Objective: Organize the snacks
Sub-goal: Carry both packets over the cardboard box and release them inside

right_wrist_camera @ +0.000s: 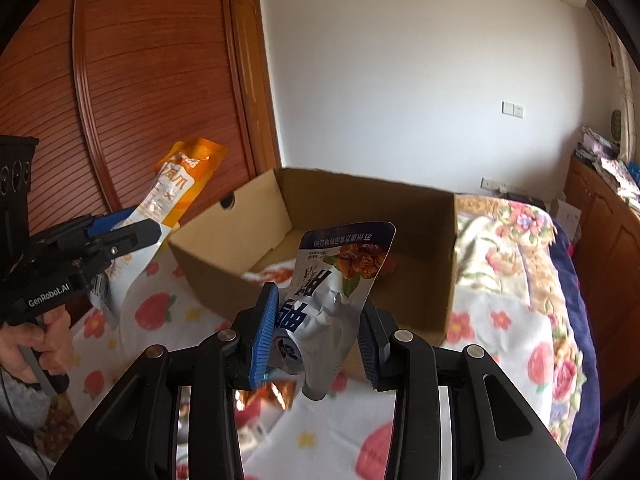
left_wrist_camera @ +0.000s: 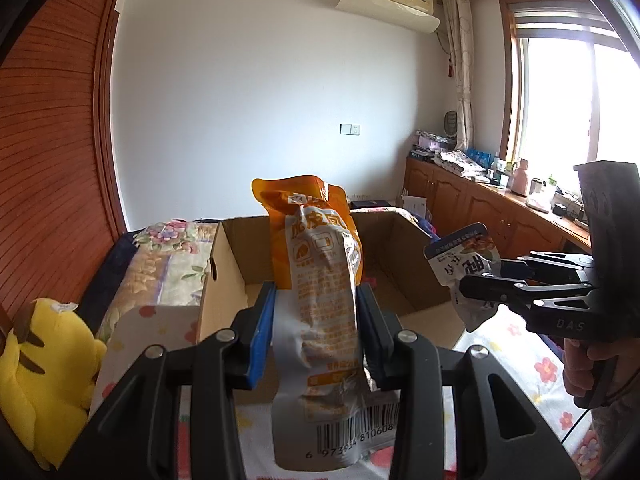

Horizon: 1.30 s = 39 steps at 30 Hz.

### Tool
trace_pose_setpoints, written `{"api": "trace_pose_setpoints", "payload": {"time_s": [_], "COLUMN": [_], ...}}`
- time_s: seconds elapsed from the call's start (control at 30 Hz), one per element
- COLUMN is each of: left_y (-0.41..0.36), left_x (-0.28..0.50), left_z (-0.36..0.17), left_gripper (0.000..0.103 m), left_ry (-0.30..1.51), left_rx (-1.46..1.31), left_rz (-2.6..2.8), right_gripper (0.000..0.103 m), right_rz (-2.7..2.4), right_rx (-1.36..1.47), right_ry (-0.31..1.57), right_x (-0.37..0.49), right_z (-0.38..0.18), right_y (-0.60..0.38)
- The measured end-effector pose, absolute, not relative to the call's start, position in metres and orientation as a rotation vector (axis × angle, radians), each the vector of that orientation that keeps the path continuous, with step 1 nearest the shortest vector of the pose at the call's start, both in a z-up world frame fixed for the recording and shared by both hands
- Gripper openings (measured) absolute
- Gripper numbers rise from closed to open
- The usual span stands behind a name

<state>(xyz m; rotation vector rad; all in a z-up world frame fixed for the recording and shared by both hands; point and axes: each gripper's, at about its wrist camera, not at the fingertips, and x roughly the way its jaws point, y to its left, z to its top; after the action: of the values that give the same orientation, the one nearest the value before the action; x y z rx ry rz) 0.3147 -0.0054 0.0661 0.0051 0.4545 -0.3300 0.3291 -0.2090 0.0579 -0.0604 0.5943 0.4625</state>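
"das" read on the right tool (left_wrist_camera: 476, 284), "genrobot.ai" read on the left tool (right_wrist_camera: 154, 226), barcode digits "6 97393 810608" partly read on the orange snack pack (left_wrist_camera: 320, 280), chinese characters seen on the silver snack pouch (right_wrist_camera: 332, 284), not legible

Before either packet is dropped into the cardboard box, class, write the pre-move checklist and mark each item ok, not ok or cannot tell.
1. Left gripper clamped on the orange packet: ok.
2. Right gripper clamped on the silver packet: ok.
3. Cardboard box open at the top: ok.
4. Space left inside the box: ok, bare floor shows beside something already lying there.
5. Packets directly above the opening: cannot tell; both seem short of the near wall.
6. Grippers apart from each other: ok.
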Motion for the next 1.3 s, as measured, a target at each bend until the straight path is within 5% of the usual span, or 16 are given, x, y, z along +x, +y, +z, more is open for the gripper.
{"api": "trace_pose_setpoints", "payload": {"time_s": [0.87,1.3], "left_y": [-0.009,-0.013], "left_x": [0.400,0.409], "left_z": [0.046,0.033], "left_gripper": [0.039,0.047], "left_ry": [0.501,0.542], "left_rx": [-0.021,-0.009], "left_rz": [-0.308,-0.277], "right_gripper": [0.037,0.037], "right_rz": [0.454,0.428], "right_rx": [-0.050,-0.035], "right_ry": [0.607,0.654], "right_x": [0.403,0.413], "right_z": [0.036,0.023], "right_y": [-0.201,-0.205]}}
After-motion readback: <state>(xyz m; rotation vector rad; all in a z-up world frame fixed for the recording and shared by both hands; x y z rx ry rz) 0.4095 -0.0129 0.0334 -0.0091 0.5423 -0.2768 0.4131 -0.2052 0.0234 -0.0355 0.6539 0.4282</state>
